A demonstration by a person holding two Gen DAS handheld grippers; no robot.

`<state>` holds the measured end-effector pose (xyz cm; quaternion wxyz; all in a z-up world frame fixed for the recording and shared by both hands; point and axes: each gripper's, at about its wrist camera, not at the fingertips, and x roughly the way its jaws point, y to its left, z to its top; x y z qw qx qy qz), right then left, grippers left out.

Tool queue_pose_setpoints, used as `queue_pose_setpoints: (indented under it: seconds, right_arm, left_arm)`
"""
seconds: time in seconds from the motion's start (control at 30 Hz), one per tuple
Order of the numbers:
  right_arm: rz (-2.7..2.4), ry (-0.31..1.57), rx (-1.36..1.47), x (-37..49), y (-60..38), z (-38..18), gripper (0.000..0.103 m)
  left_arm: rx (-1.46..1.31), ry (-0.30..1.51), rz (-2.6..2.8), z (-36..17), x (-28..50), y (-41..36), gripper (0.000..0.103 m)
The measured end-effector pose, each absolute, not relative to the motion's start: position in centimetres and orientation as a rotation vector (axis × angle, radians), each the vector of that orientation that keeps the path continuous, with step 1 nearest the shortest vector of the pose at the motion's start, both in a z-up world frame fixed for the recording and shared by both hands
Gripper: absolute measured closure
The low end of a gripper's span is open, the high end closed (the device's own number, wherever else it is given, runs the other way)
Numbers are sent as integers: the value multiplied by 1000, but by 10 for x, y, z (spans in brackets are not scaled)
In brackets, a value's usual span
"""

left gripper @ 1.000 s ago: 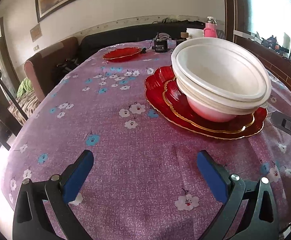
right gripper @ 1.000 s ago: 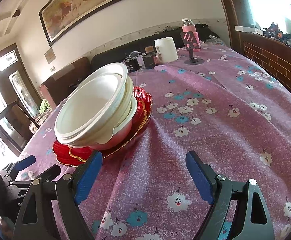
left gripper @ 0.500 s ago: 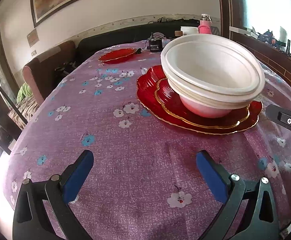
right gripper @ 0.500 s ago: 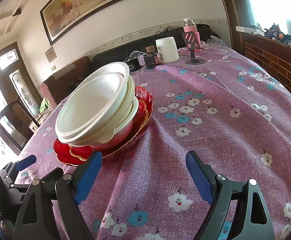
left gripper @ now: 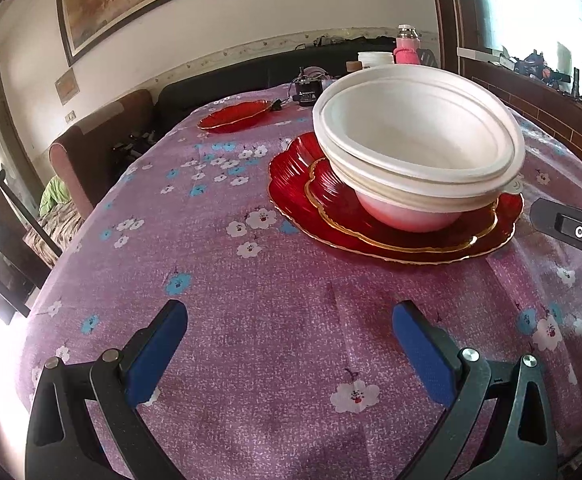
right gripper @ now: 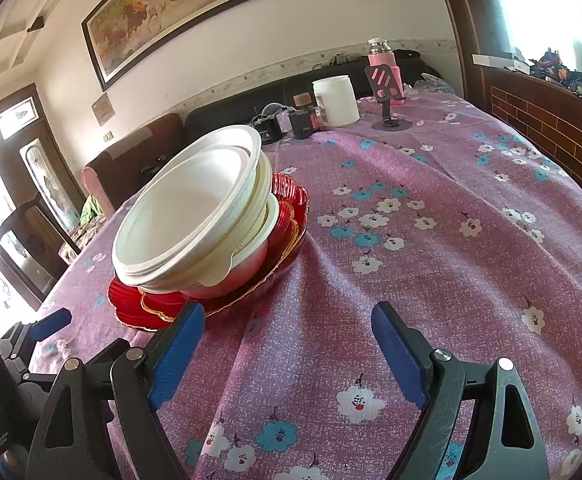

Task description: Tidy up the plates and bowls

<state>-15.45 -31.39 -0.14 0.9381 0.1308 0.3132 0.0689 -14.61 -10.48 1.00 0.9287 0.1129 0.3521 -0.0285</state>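
**Both grippers empty, bowls stacked on red plates**

Nearest in the left wrist view: left gripper (left gripper: pixel 289 334), jaws spread wide, nothing between the blue pads, held low over the floral purple tabletop (left gripper: pixel 251 320). Same in the right wrist view: right gripper (right gripper: pixel 287 338), jaws spread wide, nothing pinched.

Just beyond, at about 1 o'clock from the left gripper: stack of white bowls (left gripper: pixel 419 148), nested and tilted, seated on a smaller red plate (left gripper: pixel 331 196) with a gold rim, itself lying on a larger red plate (left gripper: pixel 287 176). Seen from the right gripper at about 11 o'clock: same stack of white bowls (right gripper: pixel 195 216), leaning toward the camera, red plates (right gripper: pixel 291 200) showing beneath. Part of the right gripper visible at 3 o'clock in the left view, just beside the larger plate's edge.

Farther off, at 11 o'clock in the left view: a lone red dish (left gripper: pixel 235 118), well apart from the stack.

Farthest, along the tabletop's far edge in the right view: white jar (right gripper: pixel 335 100), small dark containers (right gripper: pixel 303 120), phone stand (right gripper: pixel 389 98), pink bottle (right gripper: pixel 379 54).
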Motion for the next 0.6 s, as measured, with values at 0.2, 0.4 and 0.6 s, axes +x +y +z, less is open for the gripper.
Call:
queue_pose_setpoints:
  seconds: [0.2, 0.4, 0.6]
  right_arm:
    - [140, 638, 267, -155, -314, -1, 14]
    - [140, 639, 266, -155, -314, -1, 14]
    - [139, 642, 266, -155, -314, -1, 14]
  left_arm:
    - [235, 724, -59, 10, -146, -106, 0]
    - [258, 705, -47, 11, -150, -109, 0]
    - [260, 710, -57, 11, -150, -110, 0]
